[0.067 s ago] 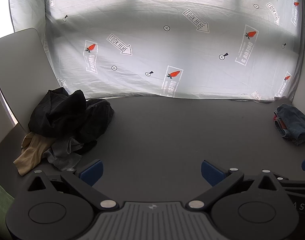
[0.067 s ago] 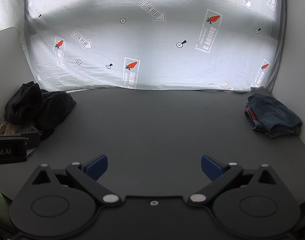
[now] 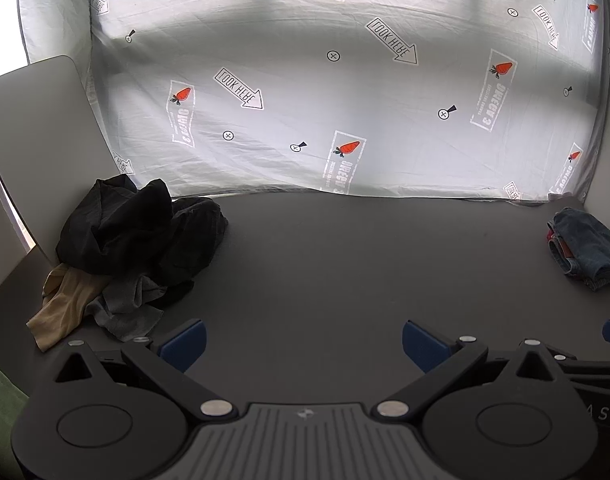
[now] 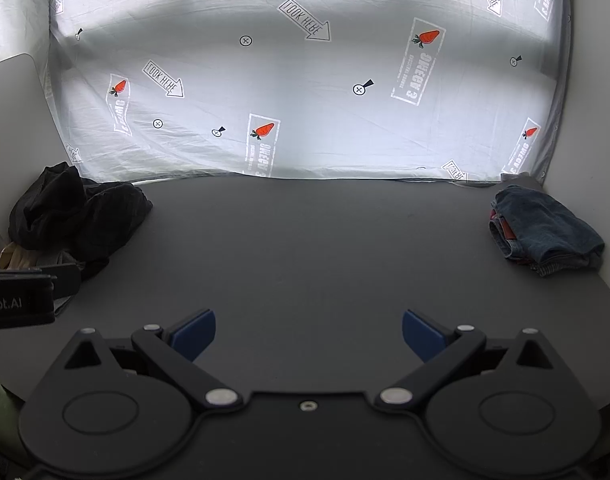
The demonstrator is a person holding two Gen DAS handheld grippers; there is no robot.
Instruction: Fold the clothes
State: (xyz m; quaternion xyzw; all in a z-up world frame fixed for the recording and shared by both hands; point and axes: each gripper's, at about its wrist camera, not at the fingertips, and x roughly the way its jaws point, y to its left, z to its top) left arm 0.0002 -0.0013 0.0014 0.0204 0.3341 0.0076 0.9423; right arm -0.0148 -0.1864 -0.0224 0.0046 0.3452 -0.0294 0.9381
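A heap of unfolded clothes [image 3: 133, 236] lies at the table's left: black garments on top, a grey piece [image 3: 129, 304] and a tan piece [image 3: 61, 308] below. The same heap [image 4: 77, 216] shows at the left of the right wrist view. Folded blue jeans [image 3: 585, 248] with something red inside rest at the far right [image 4: 545, 228]. My left gripper [image 3: 303, 340] is open over the dark table, just right of the heap, holding nothing. My right gripper [image 4: 309, 334] is open too, empty, above the table's middle.
The dark grey table [image 4: 305, 248] stretches between heap and jeans. A white printed sheet [image 3: 345, 112] hangs behind it. A pale panel [image 3: 37, 128] stands at the left. The left gripper's body [image 4: 21, 300] shows at the right view's left edge.
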